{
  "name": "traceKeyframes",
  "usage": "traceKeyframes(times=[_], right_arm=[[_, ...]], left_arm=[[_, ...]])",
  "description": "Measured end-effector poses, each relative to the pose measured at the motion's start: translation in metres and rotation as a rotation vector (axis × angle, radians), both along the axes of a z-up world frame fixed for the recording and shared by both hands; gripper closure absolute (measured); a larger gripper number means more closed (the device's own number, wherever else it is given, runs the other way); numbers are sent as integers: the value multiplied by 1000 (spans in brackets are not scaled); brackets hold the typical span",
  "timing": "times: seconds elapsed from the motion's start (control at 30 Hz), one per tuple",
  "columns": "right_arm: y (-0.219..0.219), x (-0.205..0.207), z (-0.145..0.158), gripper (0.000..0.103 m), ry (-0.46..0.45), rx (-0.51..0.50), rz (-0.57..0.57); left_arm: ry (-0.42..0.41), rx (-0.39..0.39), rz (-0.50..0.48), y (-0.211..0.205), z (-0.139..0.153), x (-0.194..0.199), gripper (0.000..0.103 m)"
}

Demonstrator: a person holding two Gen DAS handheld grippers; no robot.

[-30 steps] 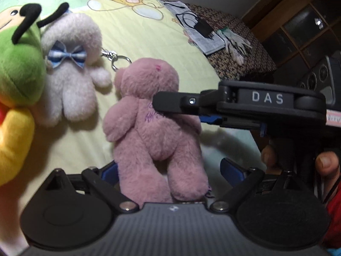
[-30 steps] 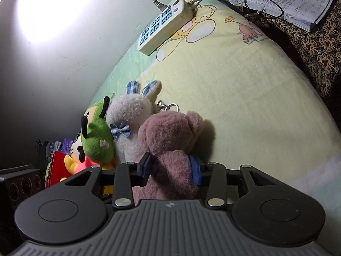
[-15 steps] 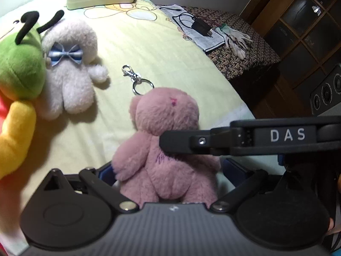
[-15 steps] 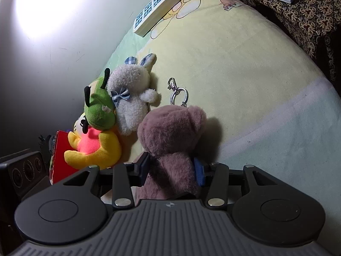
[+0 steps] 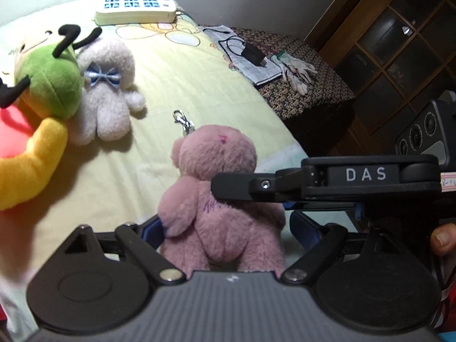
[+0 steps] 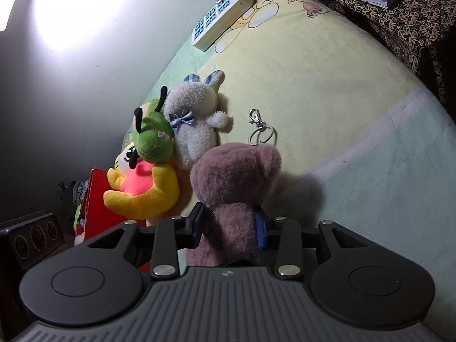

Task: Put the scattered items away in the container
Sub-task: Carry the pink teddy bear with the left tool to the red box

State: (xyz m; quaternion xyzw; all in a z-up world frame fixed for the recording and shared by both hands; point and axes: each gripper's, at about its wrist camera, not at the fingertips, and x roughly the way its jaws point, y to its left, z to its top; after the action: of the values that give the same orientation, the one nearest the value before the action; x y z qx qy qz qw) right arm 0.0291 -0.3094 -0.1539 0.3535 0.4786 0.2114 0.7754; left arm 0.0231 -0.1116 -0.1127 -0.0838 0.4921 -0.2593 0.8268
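Observation:
A pink teddy bear (image 5: 219,199) is held upright near the front edge of the bed, its back to the left wrist camera. My right gripper (image 6: 230,225) reaches in from the right and is shut on the bear's body, its jaws still tightening. My left gripper (image 5: 228,228) has its jaws either side of the bear's lower body and closing; the right pad stands clear of the fur. The bear's keyring (image 6: 260,131) trails on the sheet behind its head. A white bunny plush (image 5: 108,85) with a blue bow and a green, yellow and pink plush (image 5: 42,94) lie at the left.
A white power strip (image 5: 135,11) lies at the bed's far end. Papers with a charger (image 5: 250,57) and gloves (image 5: 296,71) rest on a patterned cloth. A red box (image 6: 97,199) and a speaker (image 6: 31,242) stand left of the bed. A thumb (image 5: 441,239) shows at right.
Both grippers have drawn back toward the bed's front edge, taking the pink bear away from the white bunny. Its keyring has come away from the bunny and now trails behind it.

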Motion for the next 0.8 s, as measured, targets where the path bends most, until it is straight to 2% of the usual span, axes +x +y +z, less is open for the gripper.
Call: traceKeyframes(times=[0.23,0.47,0.63,0.8], right_arm=[[36,-10,47,64,-115,27,30],[94,-13,89,64,-227,82,92],[141,-9,112,64,-289,131,139],[190,-3,127,64,-340,145,193]], left_arm=[[-124,-21,45,35,47,-25,14],[-242,-61,146,107,98,-47,14],[-329,-39,200,153,124,-62,14],[-372,-24,258,201,140,-68,14]])
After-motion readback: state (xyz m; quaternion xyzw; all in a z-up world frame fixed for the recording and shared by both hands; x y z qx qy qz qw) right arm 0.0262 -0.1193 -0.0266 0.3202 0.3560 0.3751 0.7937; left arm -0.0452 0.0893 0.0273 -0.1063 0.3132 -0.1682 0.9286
